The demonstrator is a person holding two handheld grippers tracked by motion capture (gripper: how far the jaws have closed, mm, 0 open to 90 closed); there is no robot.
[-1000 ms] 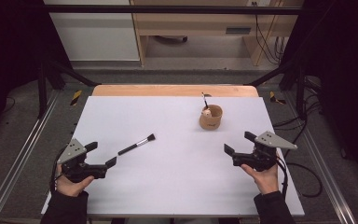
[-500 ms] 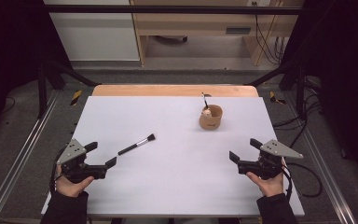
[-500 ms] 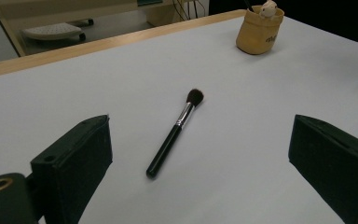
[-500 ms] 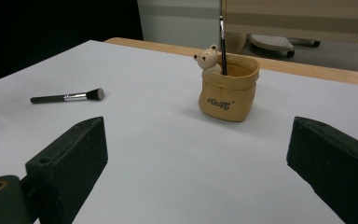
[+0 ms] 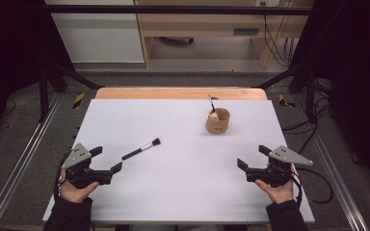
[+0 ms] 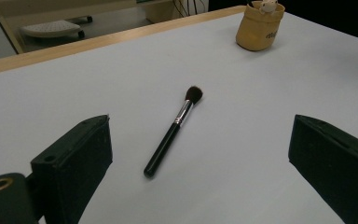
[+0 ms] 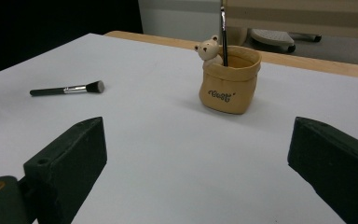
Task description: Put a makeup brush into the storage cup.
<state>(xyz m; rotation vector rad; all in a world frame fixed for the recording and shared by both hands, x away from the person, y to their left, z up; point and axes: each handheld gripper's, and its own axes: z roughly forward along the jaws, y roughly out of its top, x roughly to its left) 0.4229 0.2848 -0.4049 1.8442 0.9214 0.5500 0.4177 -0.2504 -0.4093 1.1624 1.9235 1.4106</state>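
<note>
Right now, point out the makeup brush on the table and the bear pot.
makeup brush (image 6: 173, 128), left gripper view, on the black handle.
bear pot (image 7: 228, 86), right gripper view, on its tan front wall.

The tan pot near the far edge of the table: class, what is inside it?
A thin brush stands upright inside the pot, handle end up. A small bear figure peeks over its rim. The pot's wall hides the brush's lower end and anything else inside.

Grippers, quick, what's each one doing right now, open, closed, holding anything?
Left gripper: open, holding nothing, near the brush.
Right gripper: open, holding nothing.
</note>
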